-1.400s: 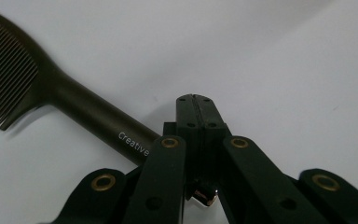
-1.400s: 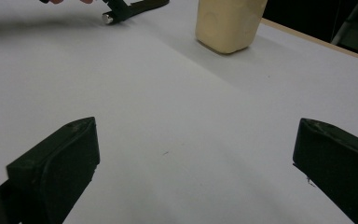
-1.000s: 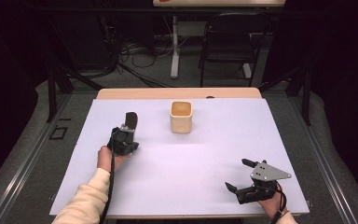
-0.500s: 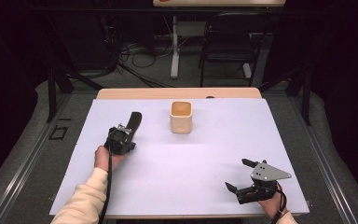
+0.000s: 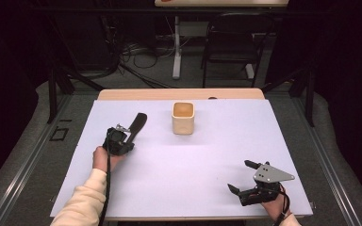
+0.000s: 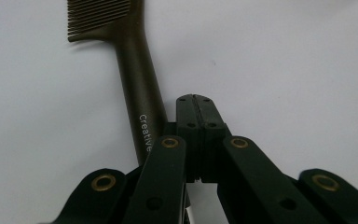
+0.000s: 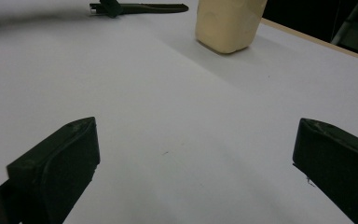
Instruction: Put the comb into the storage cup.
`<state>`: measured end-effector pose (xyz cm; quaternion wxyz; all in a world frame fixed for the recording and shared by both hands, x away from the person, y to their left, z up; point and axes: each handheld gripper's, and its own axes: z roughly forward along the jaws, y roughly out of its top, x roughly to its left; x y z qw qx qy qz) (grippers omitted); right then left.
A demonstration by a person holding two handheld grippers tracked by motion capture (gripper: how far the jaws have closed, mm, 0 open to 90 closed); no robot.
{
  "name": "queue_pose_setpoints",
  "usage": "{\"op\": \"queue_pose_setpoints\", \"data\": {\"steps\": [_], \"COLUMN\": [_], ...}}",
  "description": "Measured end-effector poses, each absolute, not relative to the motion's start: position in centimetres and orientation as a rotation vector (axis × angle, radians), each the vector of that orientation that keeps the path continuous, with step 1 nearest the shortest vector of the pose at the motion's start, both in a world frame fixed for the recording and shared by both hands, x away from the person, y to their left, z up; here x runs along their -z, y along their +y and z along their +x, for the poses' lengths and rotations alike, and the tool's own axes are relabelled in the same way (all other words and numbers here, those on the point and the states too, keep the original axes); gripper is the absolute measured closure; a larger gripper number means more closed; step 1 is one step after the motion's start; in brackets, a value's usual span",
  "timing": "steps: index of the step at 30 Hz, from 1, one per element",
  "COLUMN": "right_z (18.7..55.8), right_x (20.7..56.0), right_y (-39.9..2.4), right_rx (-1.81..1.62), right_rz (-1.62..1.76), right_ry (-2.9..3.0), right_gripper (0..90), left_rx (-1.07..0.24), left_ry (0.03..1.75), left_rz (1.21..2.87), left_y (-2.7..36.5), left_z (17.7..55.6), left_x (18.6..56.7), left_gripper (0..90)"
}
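Jaws of the left gripper (image 5: 128,135) clamp the comb (image 6: 137,88) handle left of the cup (image 5: 183,117), right gripper (image 5: 243,176) jaws apart and idle; comb lifted, cup drop likely left.

The comb (image 5: 138,124) is dark brown and long, with fine teeth at its far end and a thick handle (image 6: 139,88) with white letters on it. It lies flat on the white counter (image 5: 198,169), pointing toward one o'clock.
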<state>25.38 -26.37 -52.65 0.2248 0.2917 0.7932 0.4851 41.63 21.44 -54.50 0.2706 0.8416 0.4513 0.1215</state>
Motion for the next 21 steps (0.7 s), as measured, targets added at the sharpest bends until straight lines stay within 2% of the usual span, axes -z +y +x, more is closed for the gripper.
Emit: {"op": "queue_pose_setpoints", "data": {"steps": [21], "right_z": [25.3], "right_x": [52.6], "right_y": [-26.4], "right_rx": [-1.335], "right_rz": [0.804], "right_ry": [2.188], "right_gripper": [0.2], "left_rx": [-0.352], "left_ry": [1.247], "left_rz": [2.260], "left_y": [22.7], "left_z": [41.9], "left_x": [54.4], "left_gripper": [90.0]}}
